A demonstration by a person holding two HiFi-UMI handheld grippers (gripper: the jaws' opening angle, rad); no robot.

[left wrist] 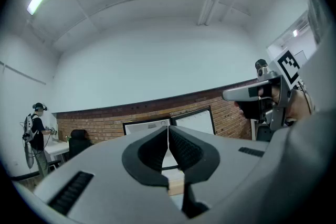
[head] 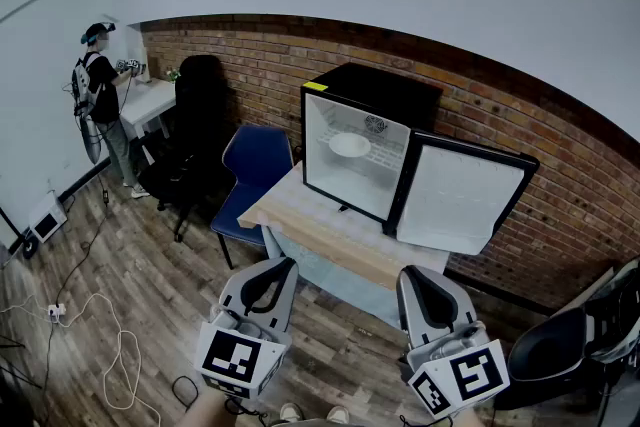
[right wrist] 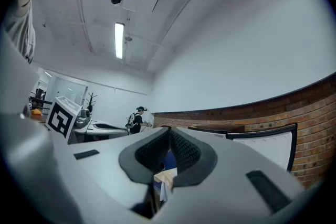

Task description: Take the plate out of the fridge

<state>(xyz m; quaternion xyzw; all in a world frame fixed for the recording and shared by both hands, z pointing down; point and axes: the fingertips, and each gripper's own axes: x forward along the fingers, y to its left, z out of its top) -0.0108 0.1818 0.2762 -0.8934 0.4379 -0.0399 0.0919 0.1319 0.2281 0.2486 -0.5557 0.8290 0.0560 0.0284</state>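
Note:
A small black fridge (head: pixel 372 95) stands on a wooden table (head: pixel 320 230), its door (head: pixel 460 195) swung wide open to the right. On a shelf in its white inside lies a white plate (head: pixel 350 145). My left gripper (head: pixel 281 265) and right gripper (head: pixel 413 273) are held low in front of the table, well short of the fridge. Both are shut with nothing between the jaws. In the left gripper view the shut left gripper (left wrist: pixel 168 128) points at the fridge (left wrist: pixel 149 126), and the right gripper (left wrist: pixel 252 93) shows at the right. In the right gripper view the right gripper (right wrist: pixel 169 131) is shut, with the open door (right wrist: pixel 265 147) beyond it.
A blue chair (head: pixel 252 177) stands left of the table, a black office chair (head: pixel 195 130) behind it. At the far left a person (head: pixel 100 110) stands at a white desk (head: pixel 148 100). Cables (head: pixel 90 325) trail over the wood floor. A brick wall (head: pixel 560 175) runs behind; a dark seat (head: pixel 560 345) stands at the right.

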